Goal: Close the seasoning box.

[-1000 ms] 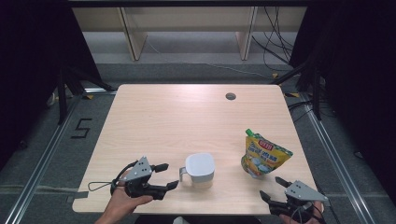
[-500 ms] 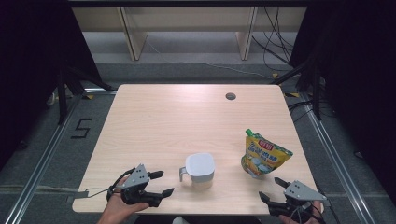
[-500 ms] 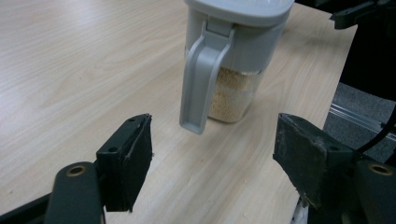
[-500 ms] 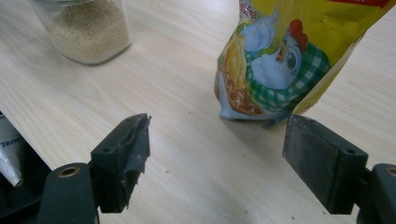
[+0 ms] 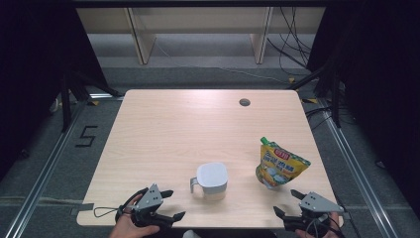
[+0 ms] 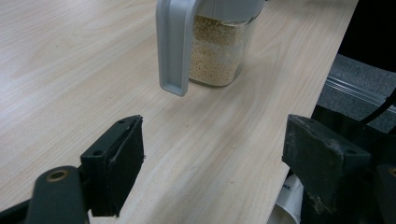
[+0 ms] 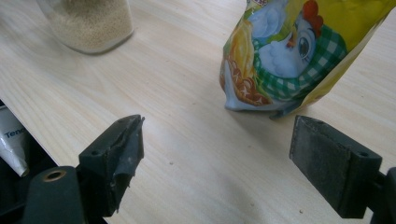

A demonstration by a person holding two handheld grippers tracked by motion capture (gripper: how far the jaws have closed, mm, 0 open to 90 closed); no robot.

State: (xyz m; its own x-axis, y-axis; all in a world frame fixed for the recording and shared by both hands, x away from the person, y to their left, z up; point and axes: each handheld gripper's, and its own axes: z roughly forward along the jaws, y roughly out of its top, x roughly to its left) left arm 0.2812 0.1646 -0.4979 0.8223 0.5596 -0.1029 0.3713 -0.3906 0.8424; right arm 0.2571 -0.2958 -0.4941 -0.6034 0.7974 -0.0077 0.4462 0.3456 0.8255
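A clear jar with a grey lid and grey handle stands near the table's front edge, filled with pale grain. To its right stands a yellow spouted pouch with a chicken picture. My left gripper sits at the front edge, left of the jar, jaws wide apart and empty; the jar's handle is just ahead of it. My right gripper is at the front right, open and empty, below the pouch.
The wooden table has a small round hole at the back right. Shelving legs stand on the floor beyond the far edge. Metal rails run along both sides of the table.
My left gripper has drawn back toward the front edge, away from the jar's handle. The right gripper has stayed in place.
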